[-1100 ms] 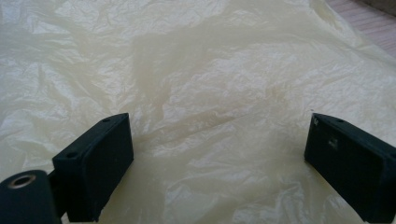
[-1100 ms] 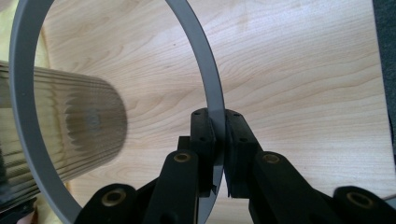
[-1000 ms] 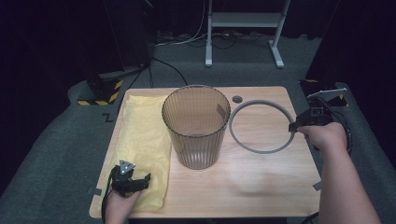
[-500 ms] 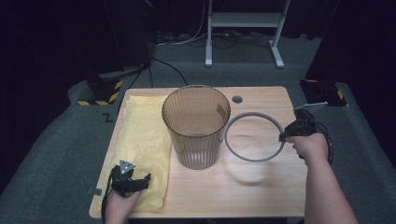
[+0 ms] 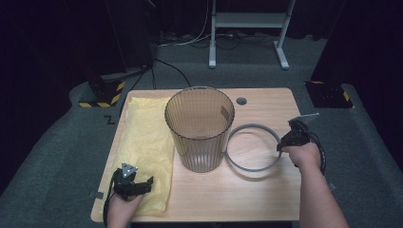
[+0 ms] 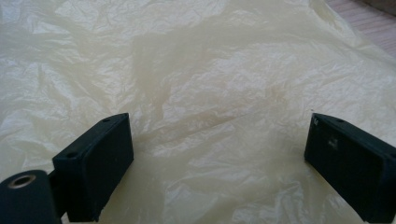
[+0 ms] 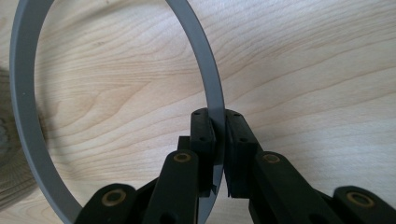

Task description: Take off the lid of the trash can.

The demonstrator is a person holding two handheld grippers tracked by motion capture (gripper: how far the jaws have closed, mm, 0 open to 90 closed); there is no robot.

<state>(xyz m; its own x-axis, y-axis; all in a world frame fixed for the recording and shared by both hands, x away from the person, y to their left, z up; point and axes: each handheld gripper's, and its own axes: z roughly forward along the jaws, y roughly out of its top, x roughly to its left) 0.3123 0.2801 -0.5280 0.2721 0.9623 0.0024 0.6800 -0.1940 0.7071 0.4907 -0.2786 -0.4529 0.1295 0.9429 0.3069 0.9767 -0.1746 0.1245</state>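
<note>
The right gripper [image 5: 285,143] was clamped on the near-right edge of a thin grey ring [image 5: 252,147]; in the right gripper view its jaws pinched the grey band [image 7: 212,93] between them, with the wooden table [image 7: 303,70] showing below; the ring sat just right of the ribbed, translucent brown waste bin [image 5: 200,127], its left edge close against the bin's base, though whether it lay flat on the table or hung just above it could not be told; the bin stood upright mid-table; the left gripper [image 5: 138,186] rested at the near-left corner over a yellow plastic bag [image 5: 145,137]; its jaws stood wide apart above the crinkled film [image 6: 210,93], holding nothing.
</note>
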